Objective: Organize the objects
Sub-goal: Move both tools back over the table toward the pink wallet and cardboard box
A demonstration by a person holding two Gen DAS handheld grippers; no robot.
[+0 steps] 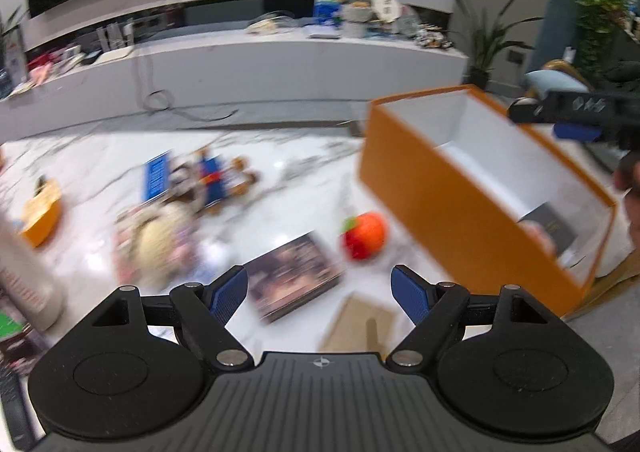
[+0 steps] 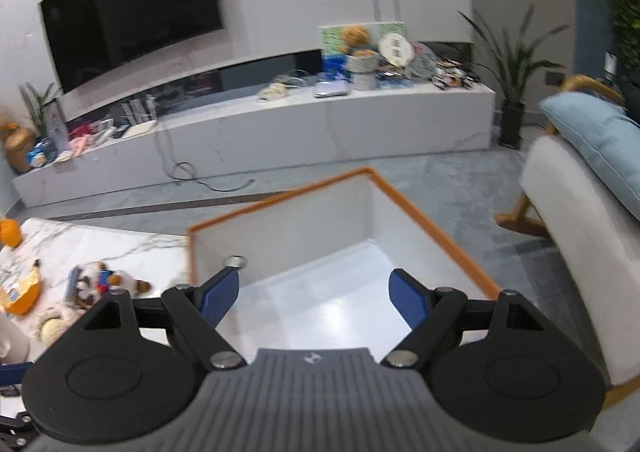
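The left tongs (image 1: 320, 294) stand wide apart above the white marbled desk (image 1: 304, 167), and nothing is between their blue pads. Just ahead of them, on the desk, lies a dark book (image 1: 294, 282), a little toward the left pad. Beside it, nearer to the right pad, lies a red and orange plush fruit (image 1: 365, 236), and a flat brown piece of cardboard (image 1: 360, 326) lies under the gap of the tongs. Farther away on the desk there are a plush toy with a blue part (image 1: 204, 179), a pale round soft thing (image 1: 160, 240) and a small orange box (image 1: 40, 211) at the left; all are blurred.

The big orange box (image 1: 452, 203), white inside and open on top, stands to the right of the left tongs, and a dark flat thing (image 1: 554, 228) lies inside at its near end. The right tongs (image 2: 314, 298) are also open and empty; they hang over the box's (image 2: 440, 236) white inside. From the left wrist view, the right tongs (image 1: 576, 119) appear at the far right edge of the box.
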